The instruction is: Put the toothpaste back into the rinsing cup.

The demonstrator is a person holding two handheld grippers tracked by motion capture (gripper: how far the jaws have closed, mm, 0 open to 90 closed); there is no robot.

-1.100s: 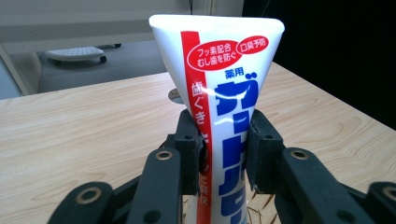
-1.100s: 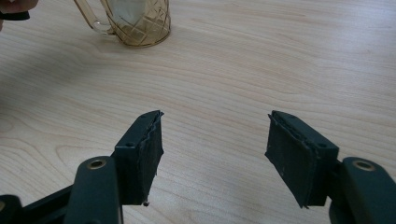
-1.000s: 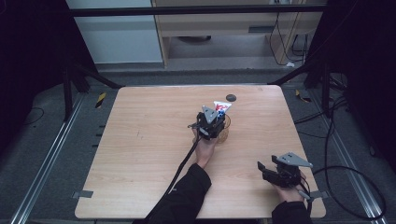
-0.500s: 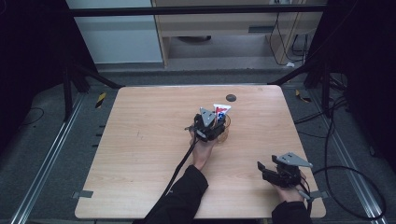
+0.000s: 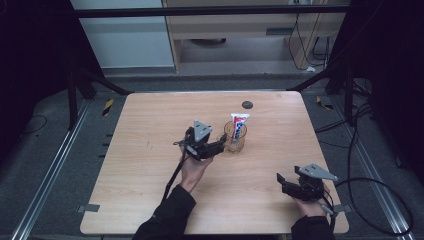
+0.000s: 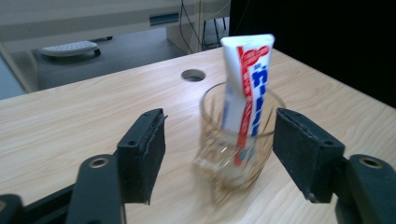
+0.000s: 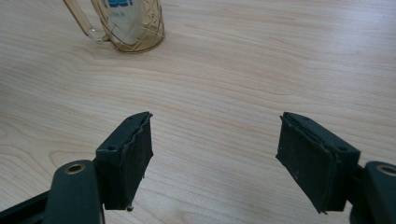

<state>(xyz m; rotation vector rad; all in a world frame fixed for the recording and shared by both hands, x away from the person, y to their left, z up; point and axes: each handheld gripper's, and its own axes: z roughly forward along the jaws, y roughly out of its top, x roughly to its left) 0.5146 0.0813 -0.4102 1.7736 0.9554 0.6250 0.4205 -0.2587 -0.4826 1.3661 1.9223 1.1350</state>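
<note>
Since the earlier frames your left gripper has drawn back from the glass mug toward the near left, and its jaws have just been opening; nothing is clamped between them now. Before, that gripper sat right over the mug; now it is just beside it, clear of the glass. Your right gripper has kept its place by the near right corner of the table, and its jaws have also just been opening, with only bare wood between them.

You hold the left gripper roughly level, jaws pointing right and a little far toward the mug, with your forearm coming in from the near edge at the middle of the table. In the left gripper view the mug shows between the two spread pads but beyond them, and neither pad touches it. The toothpaste tube stands upright in the mug, leaning slightly, its flat end rising above the rim.

Your right hand rests low over the table, the gripper pointing left and far. In the right gripper view its jaws stand wide apart, and the mug sits well away at the far left, its handle turned to the left of that view.

The mug with the tube stands a little right of the table's centre, on the near side of the round hole by the far edge.
</note>
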